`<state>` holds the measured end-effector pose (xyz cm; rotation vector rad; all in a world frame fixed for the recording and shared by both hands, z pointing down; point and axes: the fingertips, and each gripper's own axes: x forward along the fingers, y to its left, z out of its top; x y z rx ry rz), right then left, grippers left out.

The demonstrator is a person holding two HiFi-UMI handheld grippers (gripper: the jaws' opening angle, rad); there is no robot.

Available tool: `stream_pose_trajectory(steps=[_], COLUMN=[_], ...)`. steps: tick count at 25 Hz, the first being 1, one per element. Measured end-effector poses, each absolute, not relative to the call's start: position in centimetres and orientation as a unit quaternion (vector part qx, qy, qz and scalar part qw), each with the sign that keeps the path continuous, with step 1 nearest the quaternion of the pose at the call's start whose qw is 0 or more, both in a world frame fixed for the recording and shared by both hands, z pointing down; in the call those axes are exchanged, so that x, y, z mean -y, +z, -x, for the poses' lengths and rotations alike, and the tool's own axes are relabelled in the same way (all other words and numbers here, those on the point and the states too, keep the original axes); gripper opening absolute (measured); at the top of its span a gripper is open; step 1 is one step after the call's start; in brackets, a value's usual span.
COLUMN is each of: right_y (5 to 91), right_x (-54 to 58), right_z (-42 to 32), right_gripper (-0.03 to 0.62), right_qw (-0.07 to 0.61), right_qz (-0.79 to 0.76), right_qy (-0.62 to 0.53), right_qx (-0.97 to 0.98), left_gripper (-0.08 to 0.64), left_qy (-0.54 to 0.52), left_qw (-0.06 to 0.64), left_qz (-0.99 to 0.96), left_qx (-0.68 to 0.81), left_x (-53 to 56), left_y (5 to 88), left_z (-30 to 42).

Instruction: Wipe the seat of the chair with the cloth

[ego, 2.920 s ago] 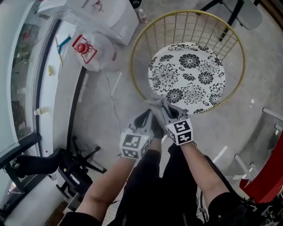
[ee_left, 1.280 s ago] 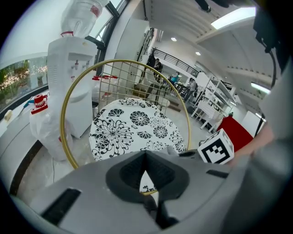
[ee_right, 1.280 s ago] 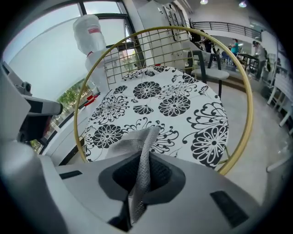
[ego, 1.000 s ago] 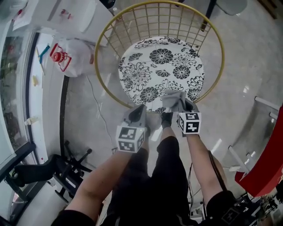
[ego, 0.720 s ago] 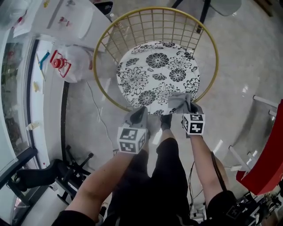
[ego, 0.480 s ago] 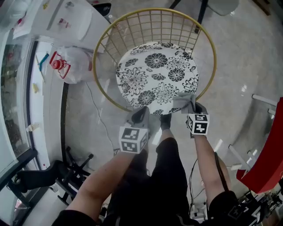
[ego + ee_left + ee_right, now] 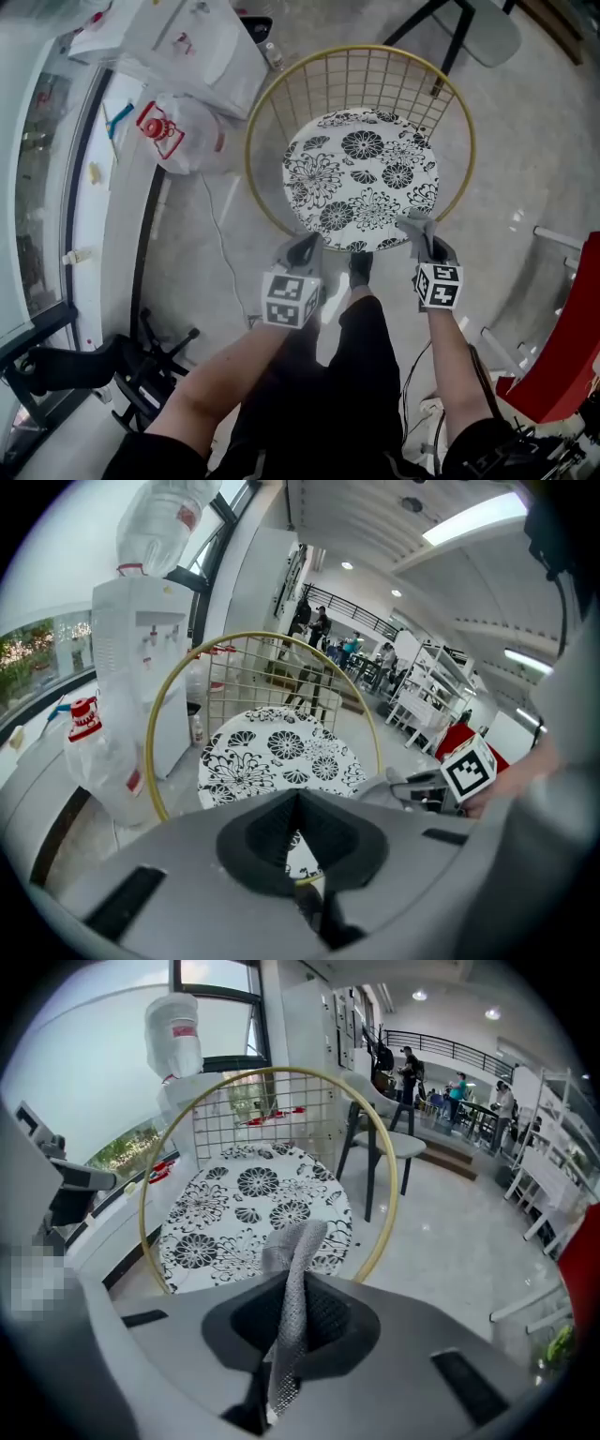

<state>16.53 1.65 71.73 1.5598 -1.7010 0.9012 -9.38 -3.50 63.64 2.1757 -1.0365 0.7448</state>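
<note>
Two grippers hover by the floral chair seat (image 7: 361, 178): the left gripper (image 7: 306, 246), at its 7 o'clock, is clenched on nothing, while the right gripper (image 7: 422, 234), at 4 o'clock, pinches the grey cloth (image 7: 413, 224) at the seat's edge.

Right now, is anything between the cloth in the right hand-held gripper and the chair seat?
Nothing visible blocks it. The seat is bare, and the cloth, clamped in the right hand-held gripper, hangs at its near right edge beside the gold rim.
</note>
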Motion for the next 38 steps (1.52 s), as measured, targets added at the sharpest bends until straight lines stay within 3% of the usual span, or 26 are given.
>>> stream_pose_trajectory(steps=[11,18,27,38], right_y=[64.5,68.0,74.9,77.8], right_x=[3.0,6.0,8.5,9.1], right_z=[1.8,9.9,12.0,8.9], right_gripper=[0.026,0.026,0.026,0.026], right_qw=[0.247,0.223,0.247,0.257], right_qz=[-0.504,-0.423,-0.394,-0.415], right_qy=[0.339,0.366,0.399,0.414], right_qx=[0.755,0.798,0.79,0.768], left_gripper=[0.008,0.008,0.008,0.008], left_qy=[0.258,0.28,0.295,0.298], left_qw=[0.304,0.317,0.32,0.327], left_qz=[-0.807,-0.785,-0.776,-0.778], left_qx=[0.436,0.453,0.457,0.445], left_x=[3.5,3.3,4.0,5.4], left_y=[59.8,61.3,62.9,64.3], left_z=[16.6,18.7,18.5,16.0])
